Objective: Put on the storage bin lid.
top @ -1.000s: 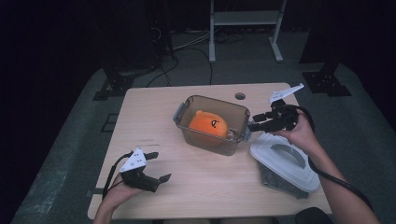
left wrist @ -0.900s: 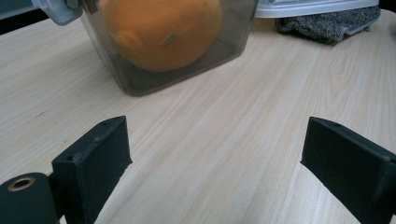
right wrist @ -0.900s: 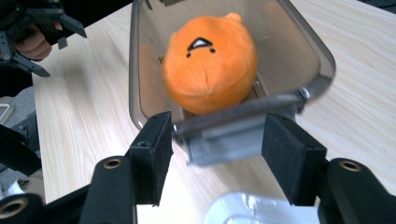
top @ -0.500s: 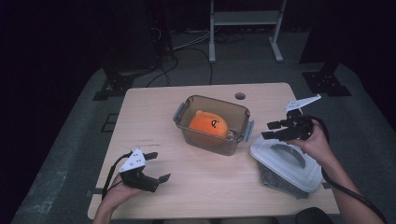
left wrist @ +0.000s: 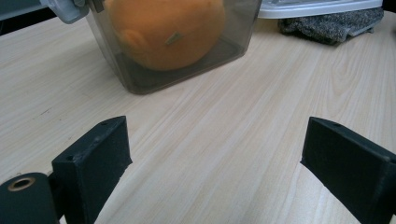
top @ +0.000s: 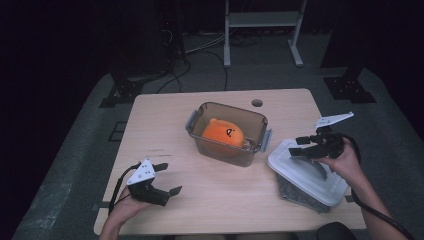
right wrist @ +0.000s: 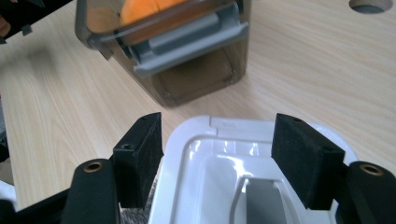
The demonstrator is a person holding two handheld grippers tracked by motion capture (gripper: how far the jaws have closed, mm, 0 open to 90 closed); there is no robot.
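A clear grey tub stands mid-table with an orange plush toy inside; the tub and toy also fill the top of the left gripper view. A white lid rests at the right on a grey cloth. My right gripper hovers open over the lid's near-tub end, and in the right gripper view the lid lies between and below its jaws. My left gripper stands open at the front left, jaws wide with bare table between.
The tub's grey latch faces my right gripper. A round hole sits near the table's far edge. Beyond the table are stand legs and cables on a dark floor.
My right gripper has drawn back from the tub's right rim, moving right and toward the front, and now hangs over the white lid. The left gripper has stayed put.
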